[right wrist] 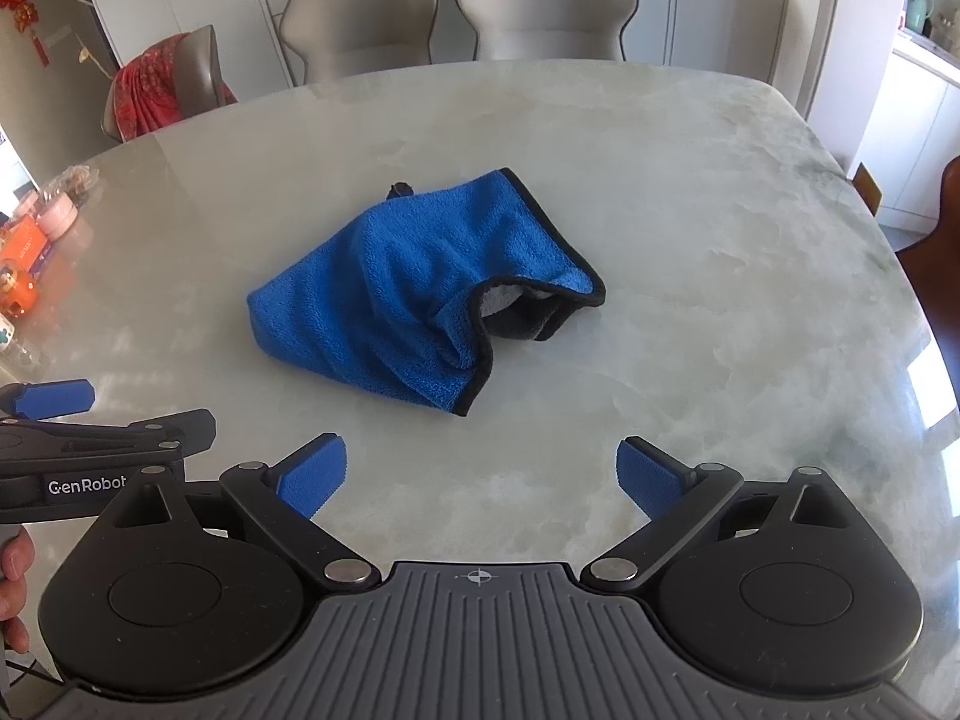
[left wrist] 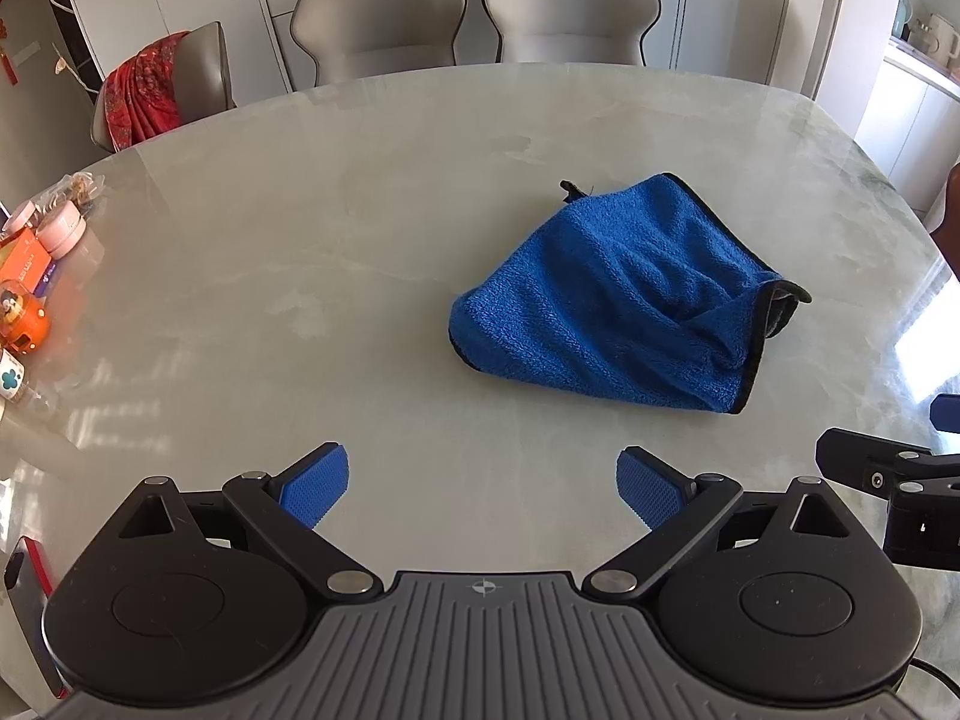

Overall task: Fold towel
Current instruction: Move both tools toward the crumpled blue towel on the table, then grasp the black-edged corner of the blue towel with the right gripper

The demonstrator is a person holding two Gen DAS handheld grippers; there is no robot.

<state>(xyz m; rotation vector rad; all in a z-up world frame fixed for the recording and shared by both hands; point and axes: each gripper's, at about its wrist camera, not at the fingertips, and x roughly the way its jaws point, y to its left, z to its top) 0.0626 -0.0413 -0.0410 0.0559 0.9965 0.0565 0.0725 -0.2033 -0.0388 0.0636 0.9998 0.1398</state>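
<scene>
Towel [right wrist: 414,294], blue with a black edge, lies in a loose, rumpled heap on the table [right wrist: 690,210], not flat and not neatly folded. Going left to right: the left gripper [left wrist: 483,489] is wide open and holds nothing; the towel sits ahead of it and off to its right. The right gripper [right wrist: 480,480] is wide open and empty too; the towel lies ahead, slightly to its left, so it looks nearer. Bare table surrounds the towel on all sides.
</scene>
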